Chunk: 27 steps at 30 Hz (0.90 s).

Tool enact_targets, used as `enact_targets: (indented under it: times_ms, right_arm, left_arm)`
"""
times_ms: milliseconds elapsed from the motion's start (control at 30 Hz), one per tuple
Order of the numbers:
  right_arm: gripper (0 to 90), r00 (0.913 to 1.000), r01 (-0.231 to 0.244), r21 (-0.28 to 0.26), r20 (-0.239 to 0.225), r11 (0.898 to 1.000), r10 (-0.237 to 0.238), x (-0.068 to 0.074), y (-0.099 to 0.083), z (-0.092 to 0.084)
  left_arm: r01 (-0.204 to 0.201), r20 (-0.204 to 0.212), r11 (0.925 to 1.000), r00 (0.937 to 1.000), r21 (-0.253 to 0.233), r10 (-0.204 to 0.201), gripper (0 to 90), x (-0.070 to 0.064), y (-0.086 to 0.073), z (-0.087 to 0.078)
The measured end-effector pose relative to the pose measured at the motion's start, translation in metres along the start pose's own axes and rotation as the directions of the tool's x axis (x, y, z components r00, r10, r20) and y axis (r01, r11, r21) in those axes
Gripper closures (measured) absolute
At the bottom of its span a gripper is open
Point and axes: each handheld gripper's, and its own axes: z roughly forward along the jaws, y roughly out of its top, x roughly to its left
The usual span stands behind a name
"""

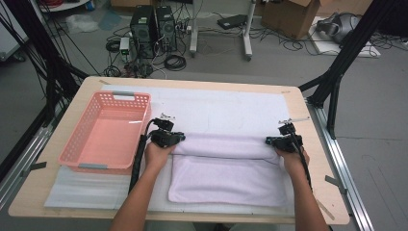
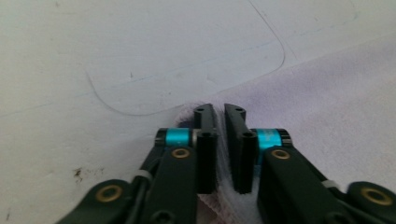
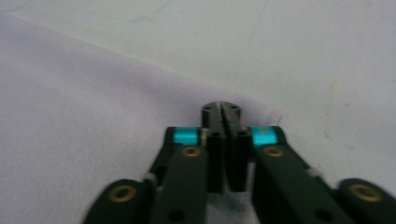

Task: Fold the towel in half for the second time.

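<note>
Spanning nearly the whole high view, one pale wooden table (image 1: 91,84) with rounded corners carries everything else, and one white smooth sheet (image 1: 226,108), marked with faint drawn outlines, covers most of its top. One white towel (image 1: 226,180) of soft, finely napped cloth lies on that sheet toward six o'clock of the table's middle; it is rectangular, and its far edge is folded over into a thick rounded band running from nine to three o'clock. One pink plastic basket (image 1: 77,144), rectangular with perforated lattice walls and a slot handle at each end, sits at nine o'clock of the towel, just beside it and apart from it. Two forearms come in from six o'clock, each hand wrapped round one black gripper. One left gripper (image 1: 179,139) meets the folded band at its nine o'clock end; in the left gripper view (image 2: 220,122) its two flat black jaws, each backed by a turquoise ring and brass-coloured rivets, stand almost together with a fold of towel pinched in the narrow slit between them. One right gripper (image 1: 269,141) meets the band at its three o'clock end; in the right gripper view (image 3: 222,111) its jaws are pressed together, tips touching, at the towel's corner, with cloth bunched beneath and between them.
</note>
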Motion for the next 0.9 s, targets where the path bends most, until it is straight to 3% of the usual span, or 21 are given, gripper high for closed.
enact_targets:
  times_ms: [267,333,400,467,500,567,700,733,800,833,900]
  right_arm:
    - [89.3,0.9994,0.031,-0.117,-0.012,0.993,-0.033,0.0,-0.005,-0.027]
    - [89.3,0.9991,0.037,-0.127,-0.015,0.991,-0.039,0.0,-0.008,-0.033]
    - [88.7,0.9991,0.041,-0.113,-0.009,0.993,-0.042,-0.002,-0.011,-0.032]
    - [65.2,1.0,0.003,-0.112,0.006,0.994,-0.003,-0.005,-0.011,-0.029]
    - [60.7,0.9996,-0.025,-0.119,0.01,0.993,0.026,-0.007,-0.011,-0.027]
    - [56.5,0.9992,-0.037,-0.123,0.014,0.992,0.039,-0.007,-0.009,-0.023]
    - [50.0,0.9982,-0.039,-0.058,0.044,0.998,0.041,-0.009,-0.007,-0.004]
    - [49.0,0.9977,-0.04,-0.045,0.053,0.998,0.042,-0.01,-0.007,0.001]
    - [48.9,0.9964,-0.056,-0.064,0.06,0.996,0.06,-0.009,-0.006,0.004]
    - [50.3,0.9969,-0.046,-0.063,0.06,0.997,0.05,-0.008,-0.005,0.006]
    - [55.7,0.9951,0.001,-0.053,0.099,0.999,0.004,-0.004,-0.004,0.007]
  left_arm:
    - [-0.005,0.051,0.9932,0.9986,-0.116,0.011,85.8,-0.004,-0.003,-0.028]
    - [-0.022,0.058,0.9923,0.9979,-0.122,0.029,85.8,-0.006,-0.005,-0.032]
    - [-0.048,0.04,0.9929,0.9978,-0.109,0.052,85.7,-0.008,-0.006,-0.032]
    - [-0.033,0.039,0.9933,0.9985,-0.111,0.037,85.7,-0.007,-0.006,-0.029]
    - [-0.033,0.037,0.9933,0.9986,-0.111,0.037,85.7,-0.007,-0.006,-0.028]
    - [-0.027,0.032,0.9936,0.999,-0.11,0.031,85.7,-0.006,-0.006,-0.025]
    - [-0.012,0.018,0.9943,0.9997,-0.106,0.014,85.0,-0.002,-0.007,-0.02]
    - [-0.01,-0.004,0.994,0.9999,-0.109,0.009,81.3,-0.002,-0.006,-0.019]
    - [0.033,-0.036,0.9927,0.9986,-0.116,-0.038,56.9,0.001,-0.006,-0.015]
    - [0.045,-0.044,0.9931,0.9978,-0.108,-0.05,50.5,0.003,-0.005,-0.012]
    - [0.045,-0.04,0.9947,0.998,-0.093,-0.049,46.9,0.004,-0.005,-0.006]
